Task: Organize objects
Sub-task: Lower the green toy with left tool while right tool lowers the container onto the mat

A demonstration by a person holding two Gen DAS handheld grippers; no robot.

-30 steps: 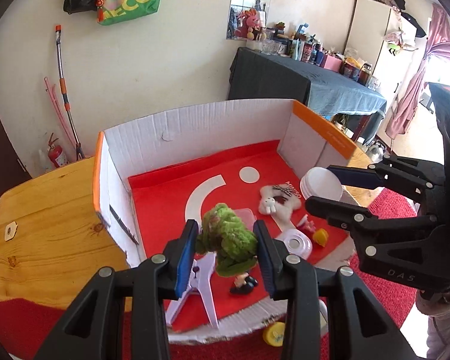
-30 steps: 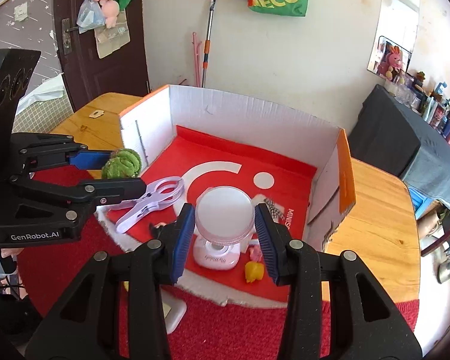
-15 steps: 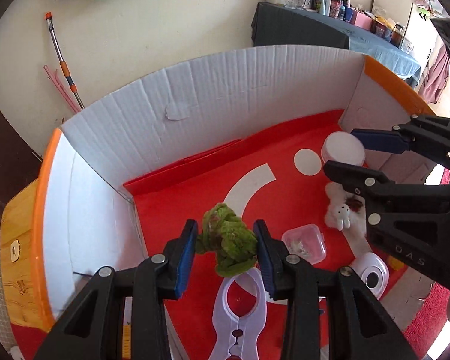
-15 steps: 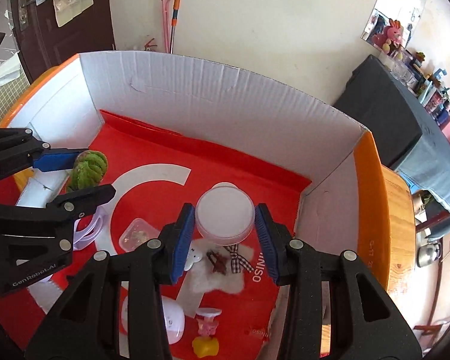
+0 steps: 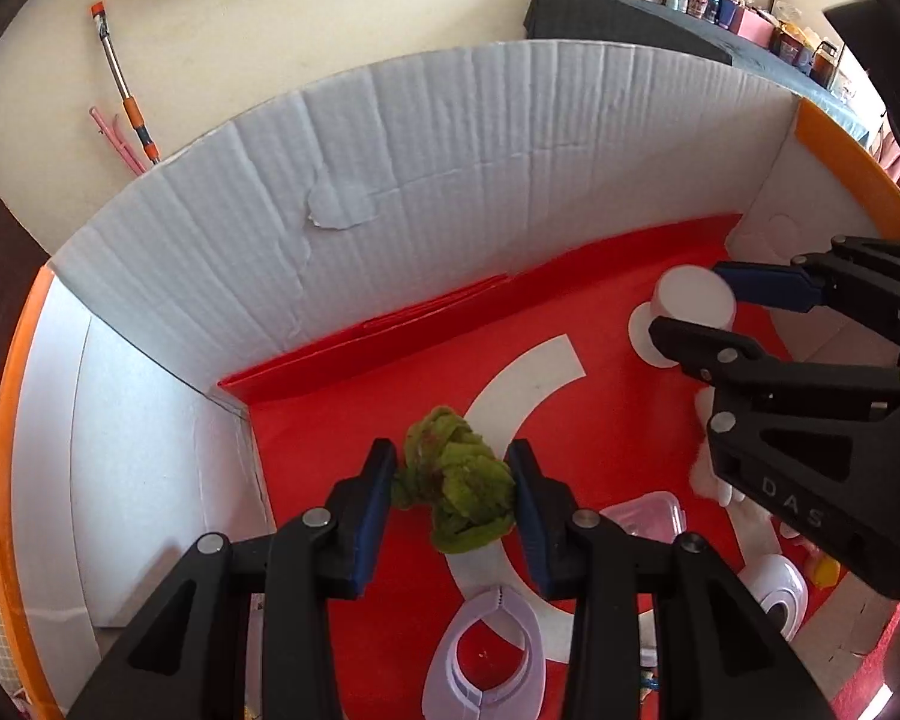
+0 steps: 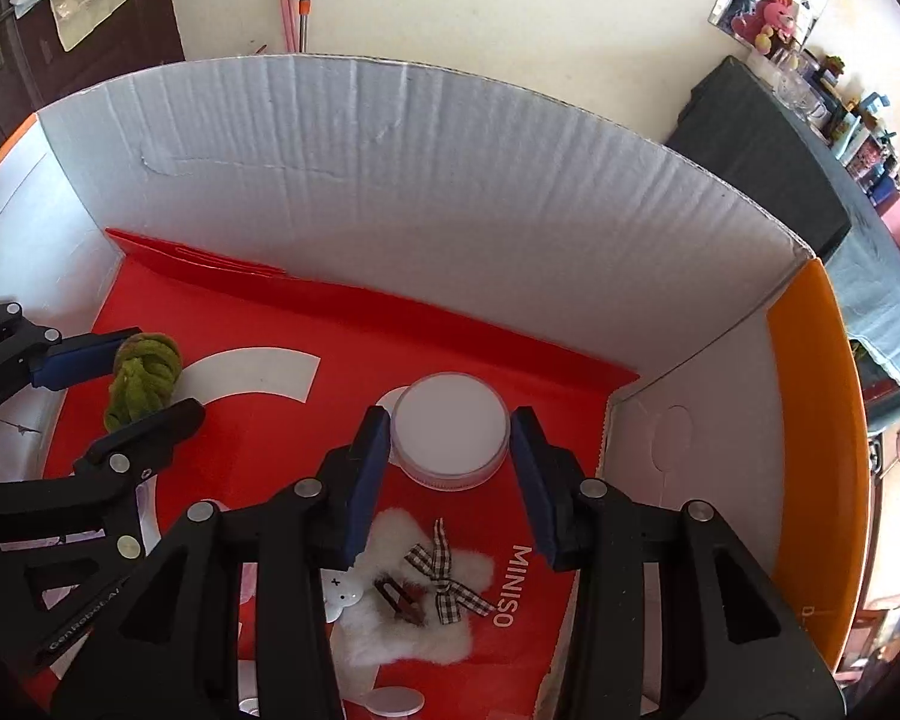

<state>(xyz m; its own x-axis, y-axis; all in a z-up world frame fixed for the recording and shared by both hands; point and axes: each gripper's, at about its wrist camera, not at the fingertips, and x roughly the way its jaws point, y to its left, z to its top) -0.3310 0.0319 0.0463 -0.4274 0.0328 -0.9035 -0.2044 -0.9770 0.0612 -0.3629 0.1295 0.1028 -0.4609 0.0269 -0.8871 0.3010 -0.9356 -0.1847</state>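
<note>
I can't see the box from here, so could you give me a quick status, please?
Left claw grips green plush. Right claw grips white jar. Both over box; nothing blocking.

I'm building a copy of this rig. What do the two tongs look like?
Both left tongs and right tongs are black plastic with silver rivets and blue pads. White lettering shows on their sides: "GenRobot.AI" on the left, "DAS" on the right.

A crumpled green fabric bundle (image 5: pixel 459 486) sits clamped between the left tongs (image 5: pixel 450 495); a round white-lidded jar (image 6: pixel 450 432) between the right tongs (image 6: pixel 450 456).
</note>
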